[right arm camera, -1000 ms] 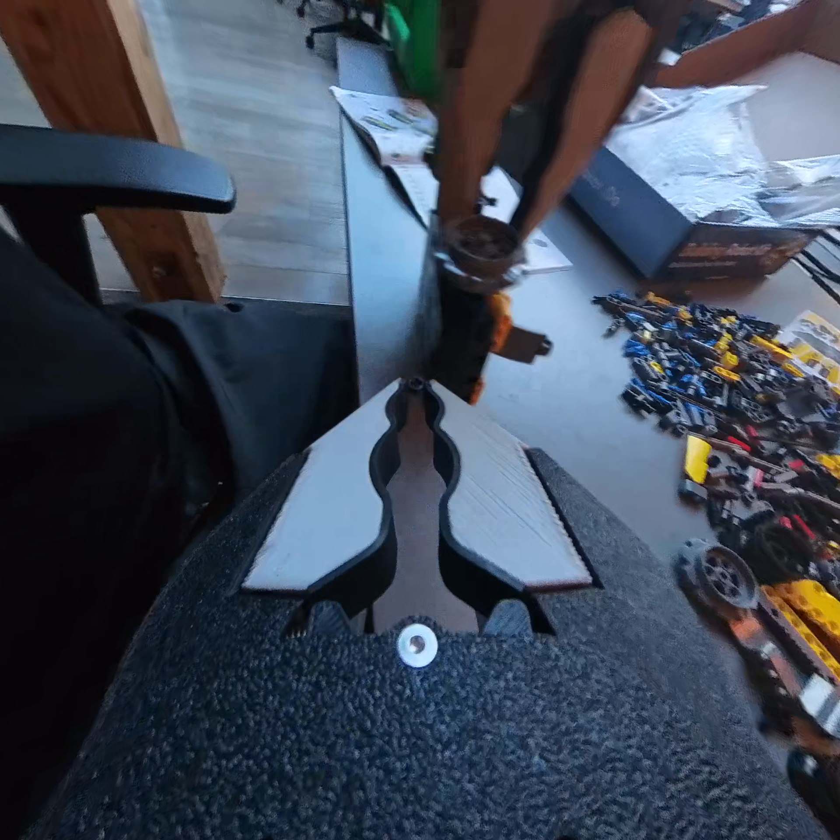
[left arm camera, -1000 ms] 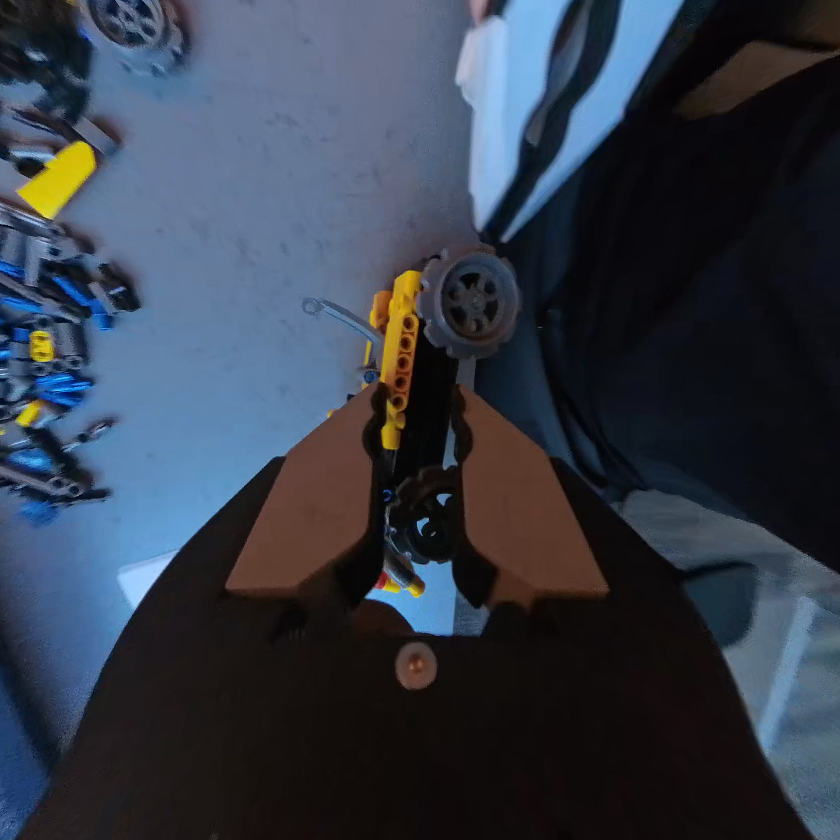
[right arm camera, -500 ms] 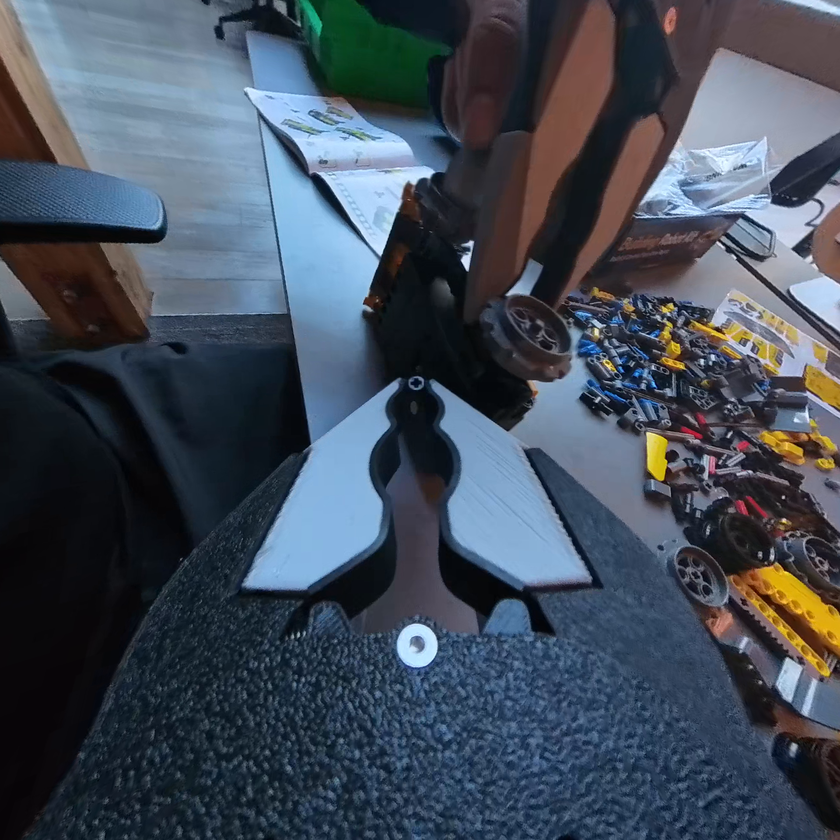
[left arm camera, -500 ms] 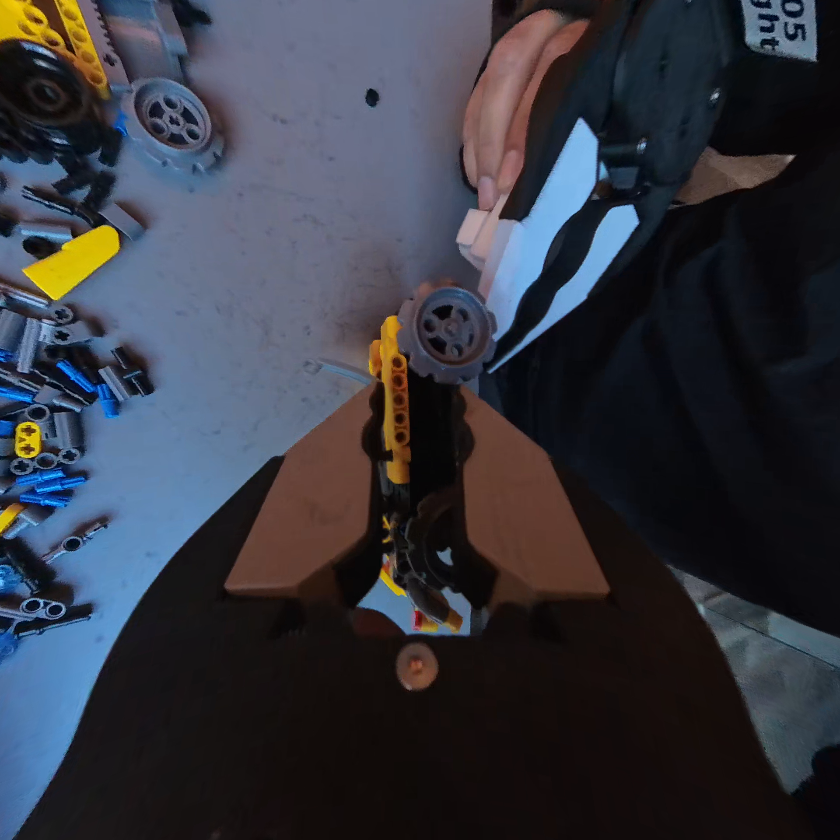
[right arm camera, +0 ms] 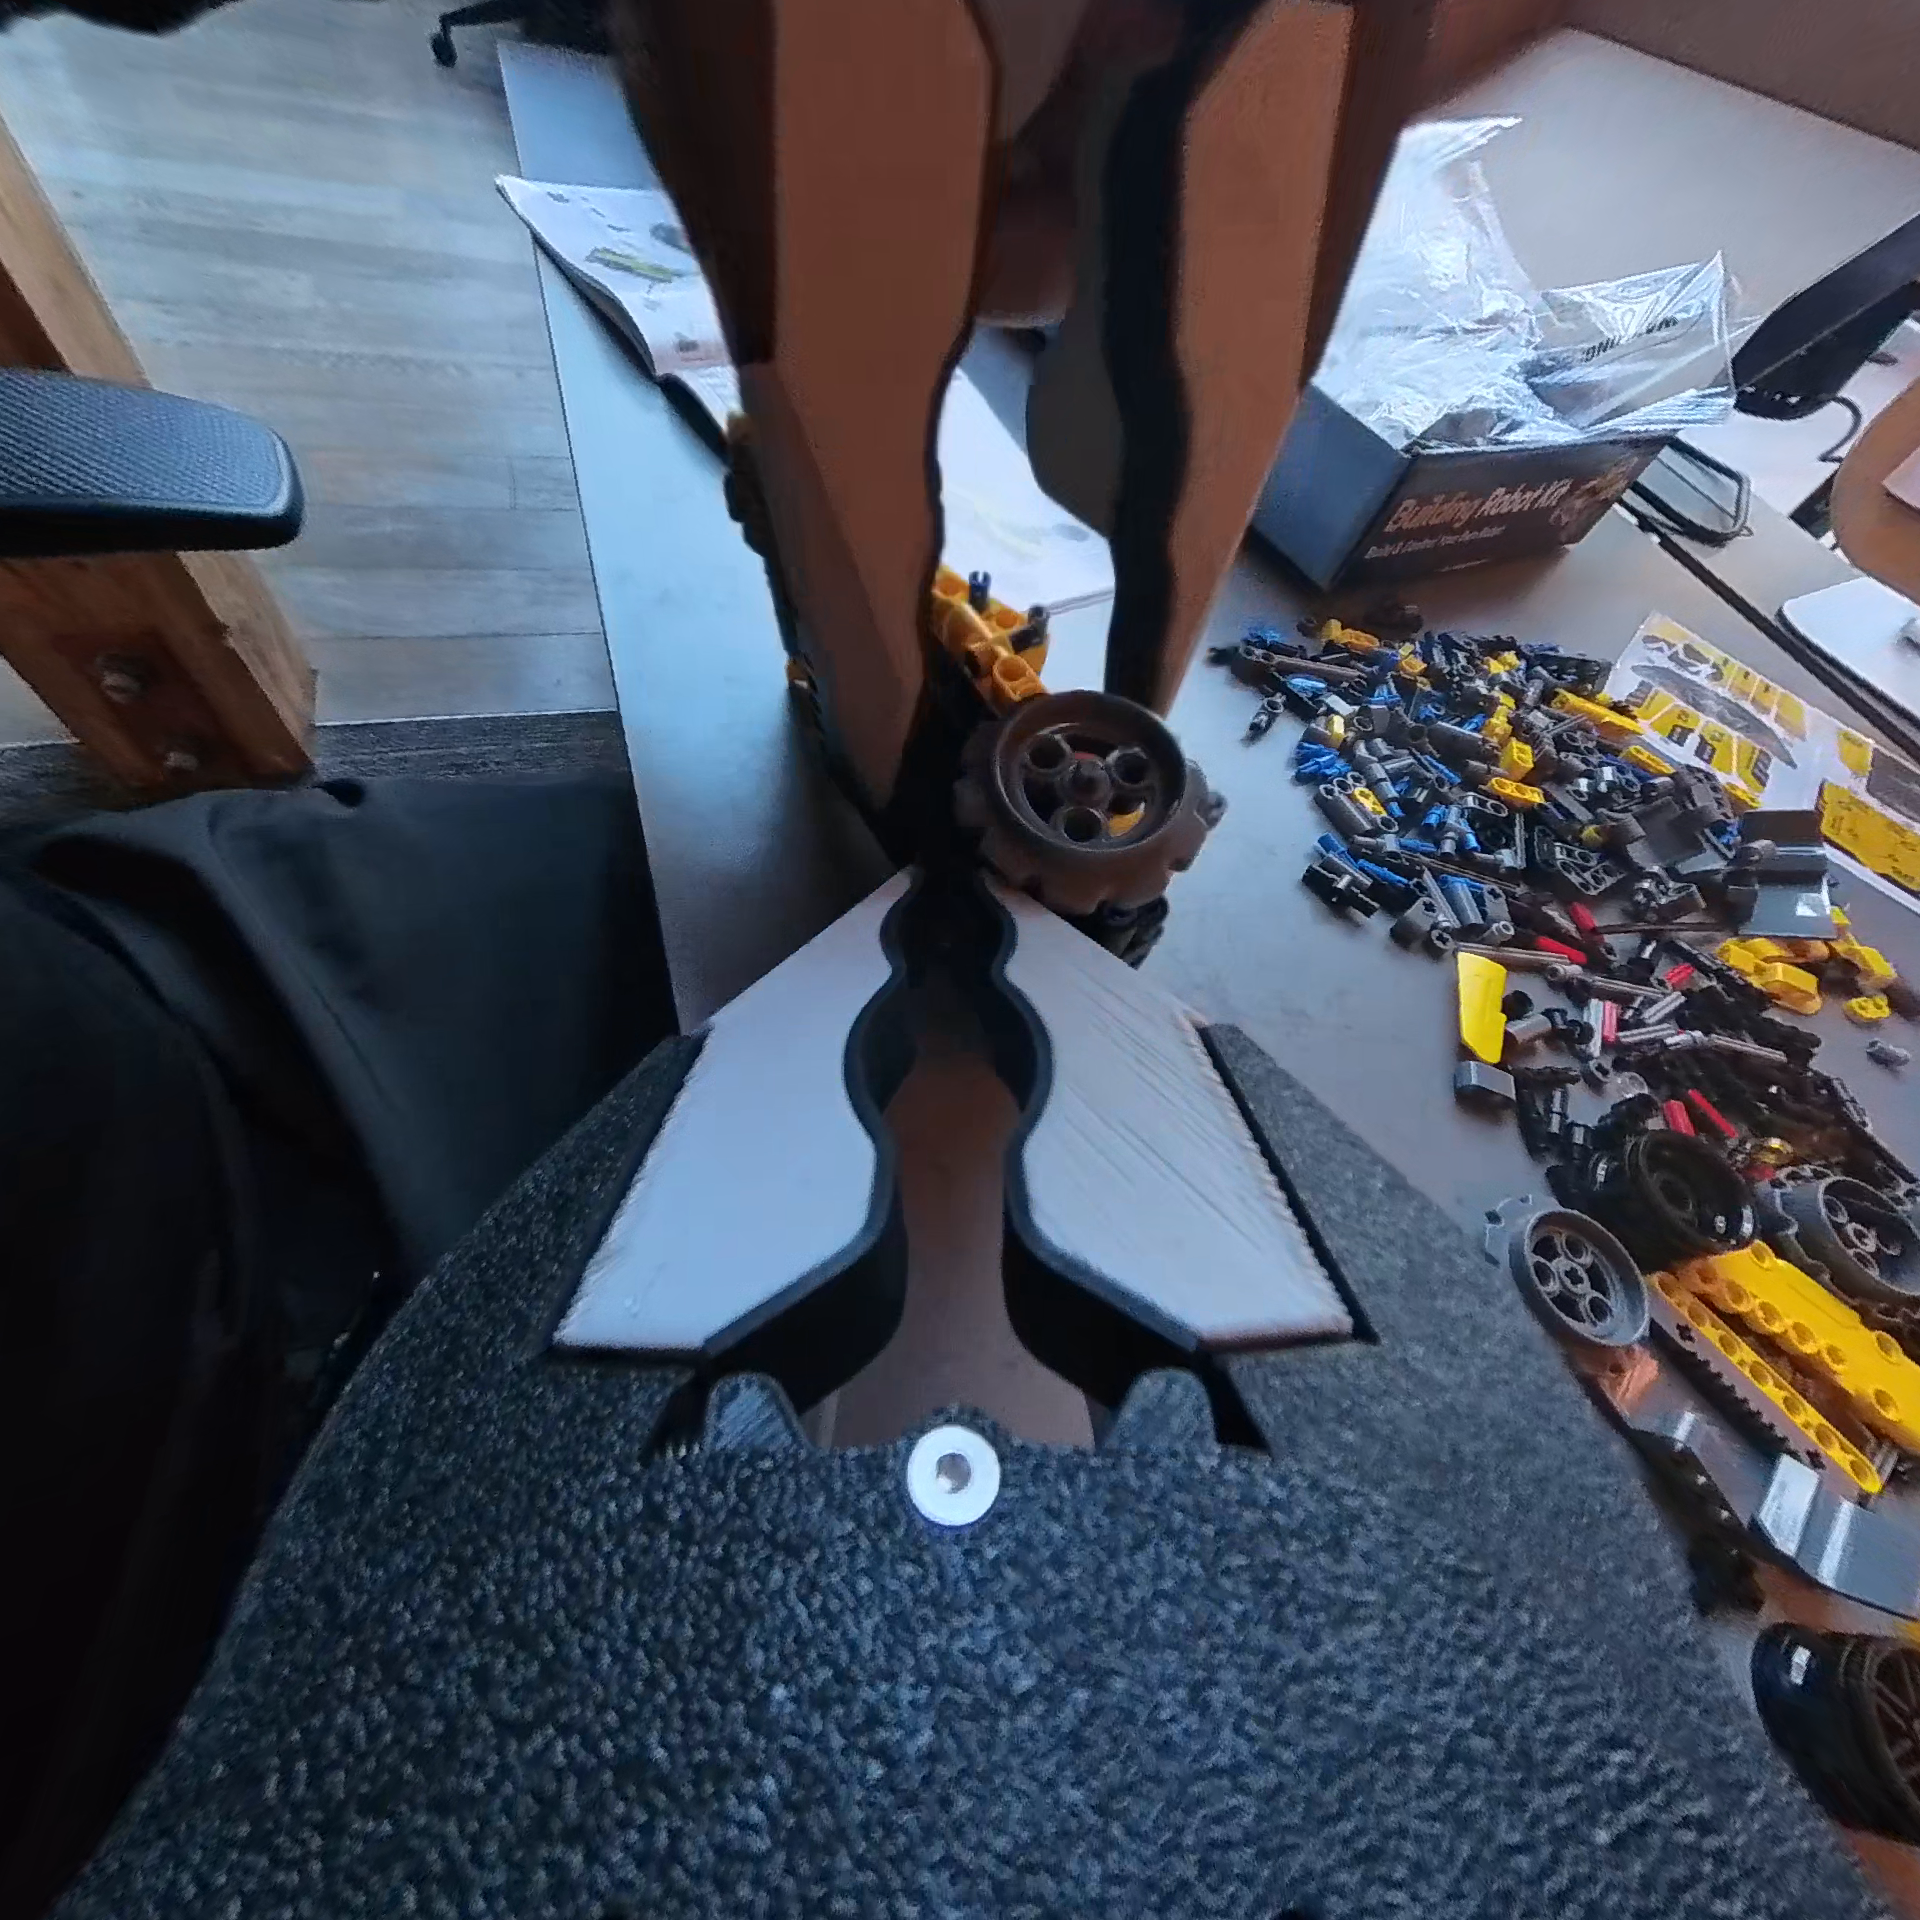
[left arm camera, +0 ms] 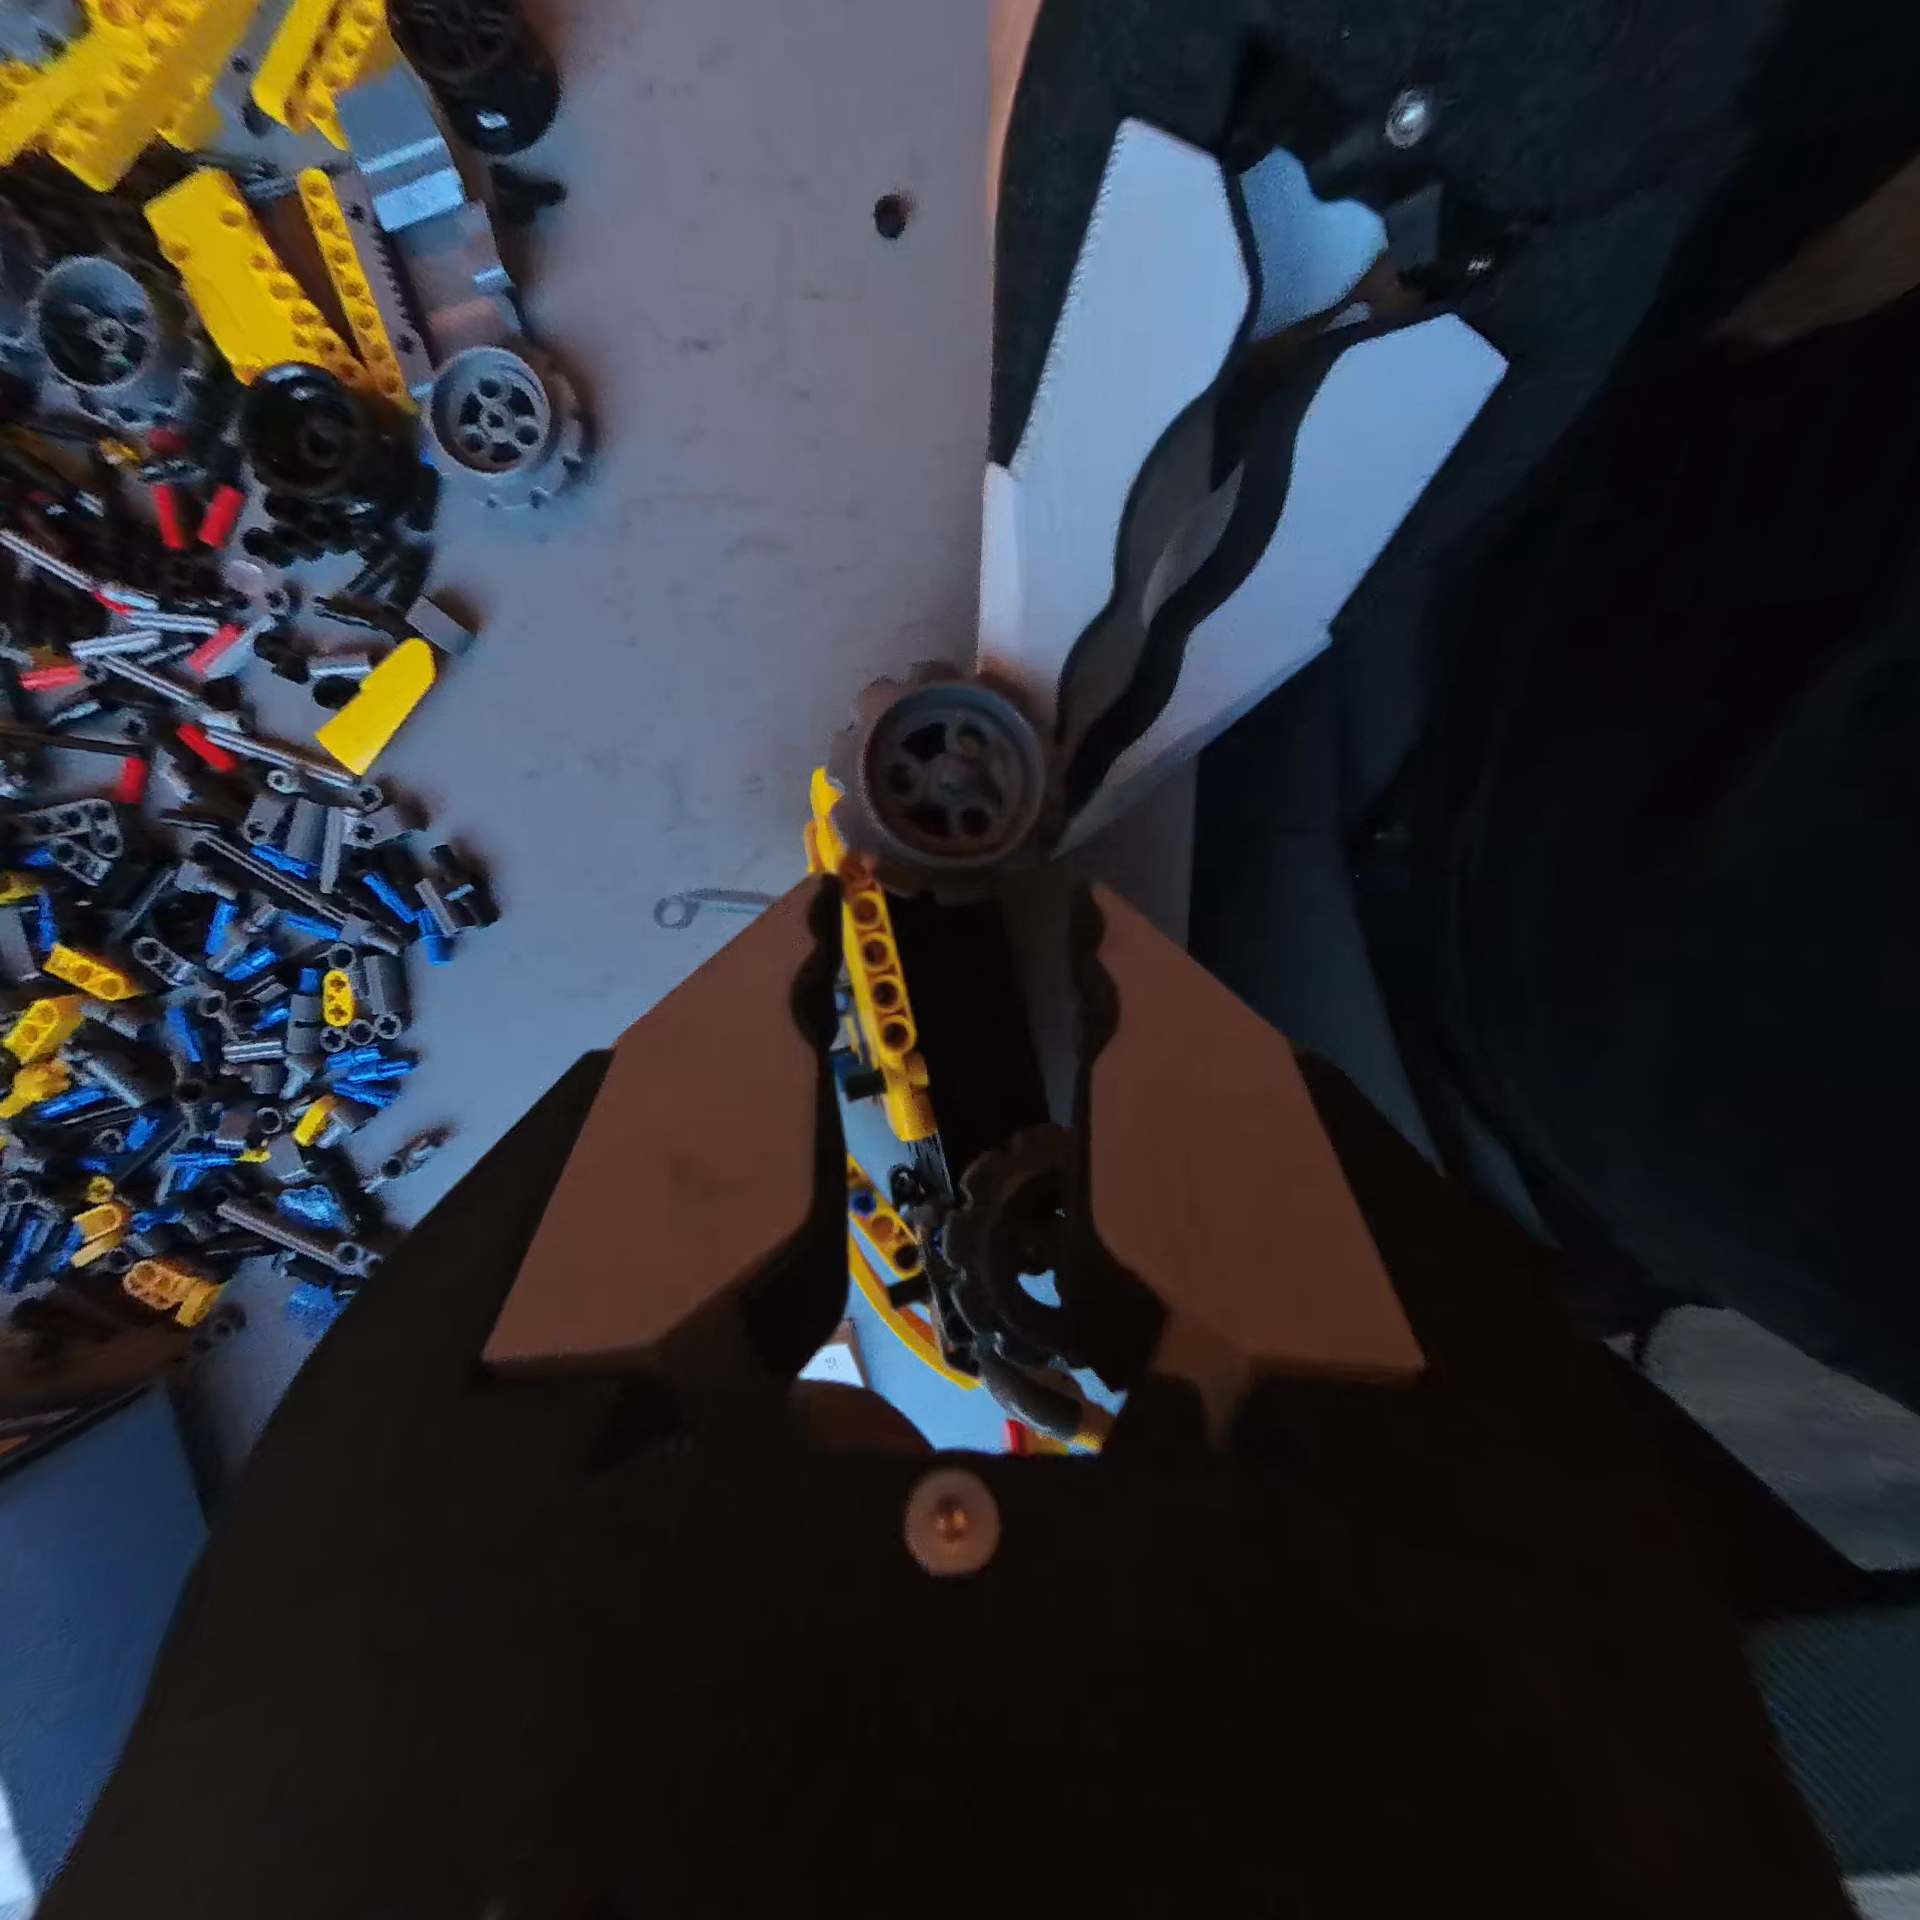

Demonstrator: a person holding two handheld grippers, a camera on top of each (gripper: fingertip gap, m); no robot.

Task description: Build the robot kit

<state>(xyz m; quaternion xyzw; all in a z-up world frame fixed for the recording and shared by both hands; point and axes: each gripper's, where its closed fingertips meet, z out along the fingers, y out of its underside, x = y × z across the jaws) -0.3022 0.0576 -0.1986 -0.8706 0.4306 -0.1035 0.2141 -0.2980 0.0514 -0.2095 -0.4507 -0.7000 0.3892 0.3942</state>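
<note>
My left gripper, with brown fingers, is shut on a yellow and black brick assembly held above the table. A grey spoked wheel sits at the assembly's far end and a black gear lies deep between the jaws. My right gripper, with white fingers, is shut, and its tips rest against the assembly just beside the wheel. Whether a small piece sits between its tips is hidden. The right gripper also shows in the left wrist view, and the left gripper in the right wrist view.
A heap of small blue, black, yellow and red pieces covers the table, with a part-built yellow frame with wheels nearer. A dark box, an open booklet and a chair armrest stand around. The table edge runs past my tips. Left and right tips are no more than a few centimetres apart.
The two grippers have come together. The left gripper's assembly and wheel have closed in on the right gripper's tips, which now touch beside the wheel. Both stay shut.
</note>
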